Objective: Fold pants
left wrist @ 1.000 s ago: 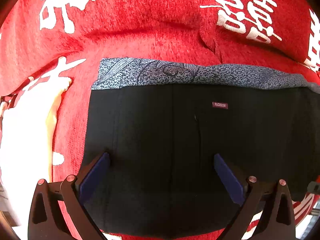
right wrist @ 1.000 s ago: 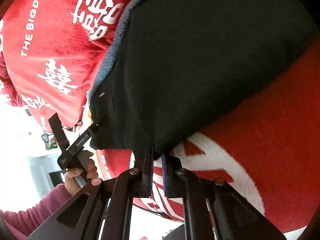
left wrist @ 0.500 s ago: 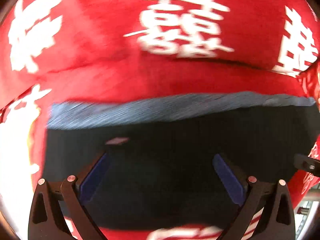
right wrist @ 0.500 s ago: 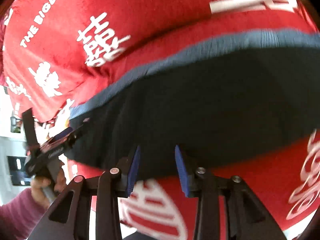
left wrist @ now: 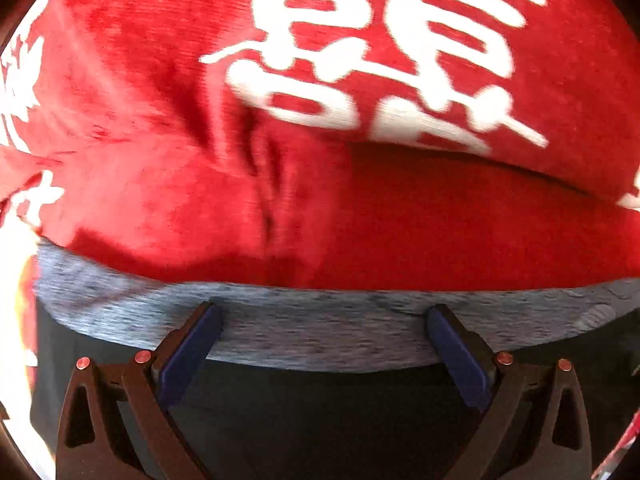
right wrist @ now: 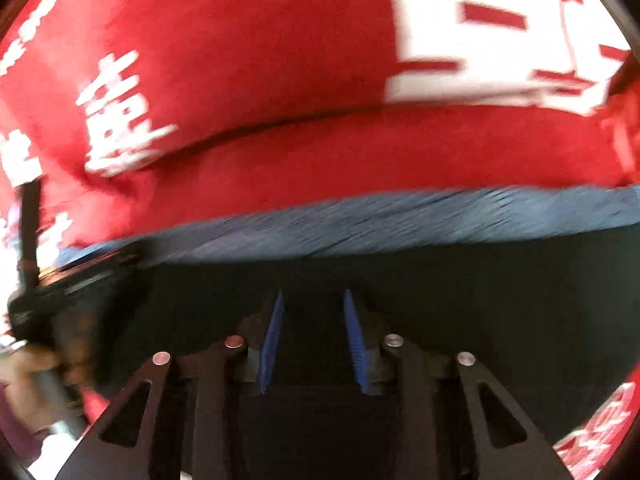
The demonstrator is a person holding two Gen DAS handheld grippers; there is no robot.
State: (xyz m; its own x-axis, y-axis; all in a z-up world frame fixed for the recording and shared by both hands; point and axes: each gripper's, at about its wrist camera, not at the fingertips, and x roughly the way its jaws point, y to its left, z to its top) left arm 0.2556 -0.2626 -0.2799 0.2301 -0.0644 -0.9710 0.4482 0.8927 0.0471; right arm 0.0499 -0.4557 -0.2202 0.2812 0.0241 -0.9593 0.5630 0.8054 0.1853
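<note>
The pants (left wrist: pixel 320 412) lie folded on a red blanket, black cloth with a grey patterned band (left wrist: pixel 120 312) along the far edge. My left gripper (left wrist: pixel 323 310) hangs open and wide above that band, nothing between its blue pads. In the right wrist view the black pants (right wrist: pixel 480 280) fill the lower half, with the grey band (right wrist: pixel 400 216) beyond. My right gripper (right wrist: pixel 313 294) points down over the black cloth. Its jaws stand a little apart and are closing, with no cloth pinched between them.
A red blanket (left wrist: pixel 400 220) with big white characters covers the surface on all sides of the pants (right wrist: pixel 280 80). At the left of the right wrist view, a person's hand (right wrist: pixel 36 364) holds the left gripper's body (right wrist: pixel 80 280). Both views are motion-blurred.
My right gripper has let go of the pants' edge, opened and swung over the black cloth. My left gripper has slid from mid-cloth to the grey band.
</note>
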